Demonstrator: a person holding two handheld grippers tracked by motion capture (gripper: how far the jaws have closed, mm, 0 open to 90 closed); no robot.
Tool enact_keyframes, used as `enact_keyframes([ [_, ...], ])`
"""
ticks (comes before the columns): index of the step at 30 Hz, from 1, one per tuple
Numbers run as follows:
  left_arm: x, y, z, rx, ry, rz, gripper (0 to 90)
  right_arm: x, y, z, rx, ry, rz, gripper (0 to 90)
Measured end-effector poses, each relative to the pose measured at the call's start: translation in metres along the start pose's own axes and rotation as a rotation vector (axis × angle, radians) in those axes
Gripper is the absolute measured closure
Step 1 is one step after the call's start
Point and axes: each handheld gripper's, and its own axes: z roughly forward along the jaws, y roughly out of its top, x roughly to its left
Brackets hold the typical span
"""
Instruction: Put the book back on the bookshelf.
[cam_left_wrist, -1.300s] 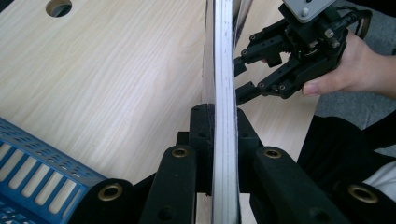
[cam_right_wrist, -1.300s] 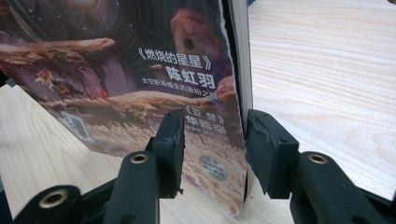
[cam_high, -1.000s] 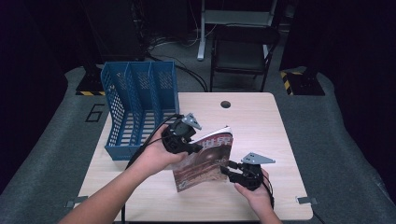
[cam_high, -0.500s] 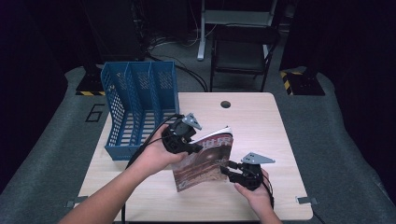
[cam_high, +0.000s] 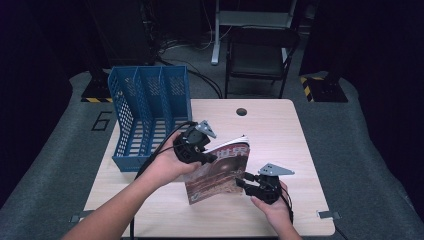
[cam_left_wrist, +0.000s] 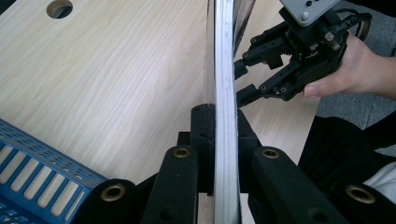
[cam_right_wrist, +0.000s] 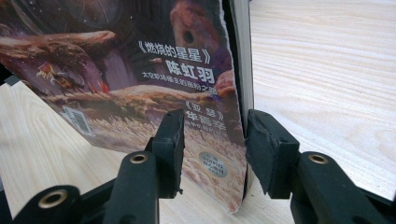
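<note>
left gripper (cam_high: 210, 156) clamped on magazine (cam_high: 220, 170) top edge, tilted up mid-table toward the near edge | right gripper (cam_high: 242, 180) jaws apart, astride its side edge | blue file rack (cam_high: 145, 115) at left edge | advice: close right squarely before lifting

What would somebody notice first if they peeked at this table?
Probably the magazine standing tilted in the middle of the wooden table, its edge clamped in the left gripper. The right gripper sits open around the magazine's lower corner. Behind, at the table's left, stands a blue file rack.
</note>
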Motion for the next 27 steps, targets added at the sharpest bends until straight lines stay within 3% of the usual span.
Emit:
enact_keyframes([
  [11, 0.002, 0.001, -0.004, -0.007, 0.011, -0.009, 84.2, 0.001, 0.000, 0.001, 0.004, 0.011, -0.009, 56.4],
  [18, 0.004, 0.004, -0.014, -0.033, 0.020, -0.019, 84.2, 0.001, 0.000, 0.002, -0.001, 0.008, 0.000, 50.8],
  [27, 0.007, 0.008, -0.024, -0.027, 0.025, -0.020, 84.1, 0.000, 0.000, 0.002, -0.004, -0.013, 0.001, 48.4],
])
